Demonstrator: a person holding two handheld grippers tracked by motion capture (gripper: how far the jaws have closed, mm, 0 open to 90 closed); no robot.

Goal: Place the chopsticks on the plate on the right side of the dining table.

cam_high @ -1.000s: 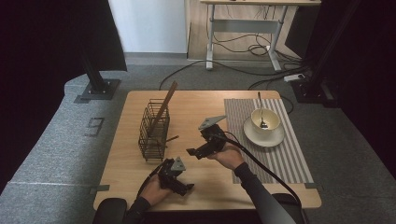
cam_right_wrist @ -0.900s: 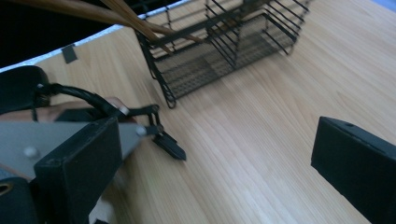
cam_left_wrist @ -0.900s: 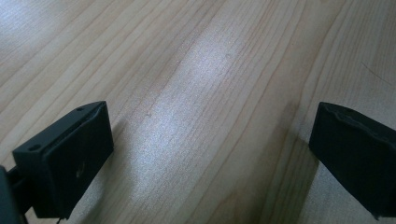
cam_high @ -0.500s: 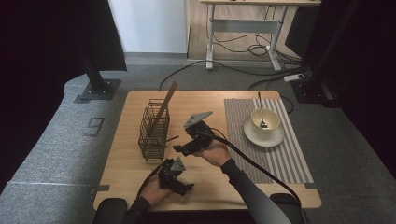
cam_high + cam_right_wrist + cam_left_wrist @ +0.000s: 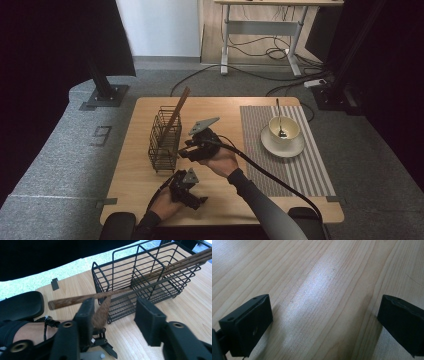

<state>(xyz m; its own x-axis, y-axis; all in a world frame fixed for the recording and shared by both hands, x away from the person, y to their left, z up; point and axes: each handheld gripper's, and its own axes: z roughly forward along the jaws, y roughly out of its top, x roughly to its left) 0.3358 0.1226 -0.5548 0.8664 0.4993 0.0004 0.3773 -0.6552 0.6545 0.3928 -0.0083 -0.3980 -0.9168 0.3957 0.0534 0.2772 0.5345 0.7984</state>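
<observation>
A black wire basket (image 5: 162,145) stands left of centre on the wooden table (image 5: 132,170), with brown wooden chopsticks (image 5: 178,107) leaning out of it. My right gripper (image 5: 186,149) hovers just right of the basket and is open. In the right gripper view one chopstick (image 5: 75,300) crosses in front of the basket (image 5: 150,272). A second stick end (image 5: 101,313) lies between the spread jaws of the right gripper (image 5: 115,310), against the left finger (image 5: 85,312). My left gripper (image 5: 196,199) rests near the front edge, open (image 5: 324,315) over bare wood.
A striped placemat (image 5: 310,170) covers the table's right side. On it sits a white saucer (image 5: 282,148) holding a cream bowl (image 5: 290,125) with a spoon (image 5: 278,111) standing in it. Grey carpet surrounds the table; cables and stands lie behind.
My right gripper has moved left from near the placemat to the basket's side. The left gripper has stayed put near the front edge.
</observation>
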